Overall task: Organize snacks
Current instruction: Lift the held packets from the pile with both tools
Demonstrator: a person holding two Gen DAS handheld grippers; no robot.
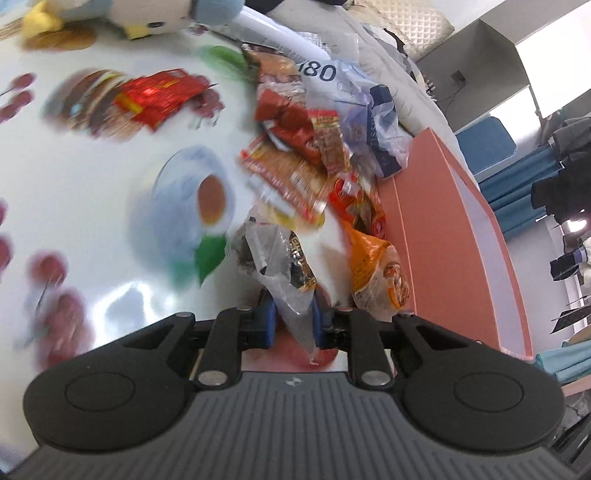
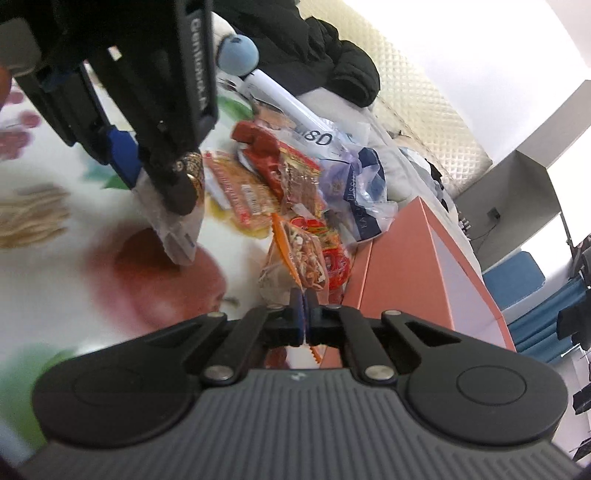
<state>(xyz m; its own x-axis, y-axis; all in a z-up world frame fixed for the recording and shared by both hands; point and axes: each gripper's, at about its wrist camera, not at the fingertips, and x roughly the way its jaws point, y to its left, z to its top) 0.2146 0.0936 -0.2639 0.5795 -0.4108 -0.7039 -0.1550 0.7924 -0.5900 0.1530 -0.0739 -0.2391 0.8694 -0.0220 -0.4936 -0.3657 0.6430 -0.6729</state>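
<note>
The left gripper [image 1: 290, 325] had its blue pads pressed onto a clear crinkled packet [image 1: 280, 266] with a black and gold label, the jaws only a narrow way apart with the plastic bunched between them. Seen from the right wrist, this packet [image 2: 177, 229] hung below the left gripper [image 2: 147, 173], its lower end just over a big red apple printed on the tablecloth [image 2: 74, 295]. The right gripper [image 2: 304, 317] was clamped almost fully together on the serrated edge of an orange packet [image 2: 299, 251] with a clear window showing pale strips inside.

Both packets lay at the near end of a loose snack pile [image 1: 303, 147] that ran away toward the far side: red and yellow wrappers, a flat orange-red pack, and a bluish transparent bag at the far right. One red foil packet [image 1: 159, 96] lay apart to the left on a printed burger. Just right of the pile stood a salmon-coloured box [image 1: 454, 229], its long edge hard against the snacks. To the left the glossy white cloth [image 1: 74, 192] was open, broken only by its printed fruit and dishes. A plush toy [image 1: 140, 18] sat at the far left edge, with a dark garment [image 2: 325, 55] beyond.
</note>
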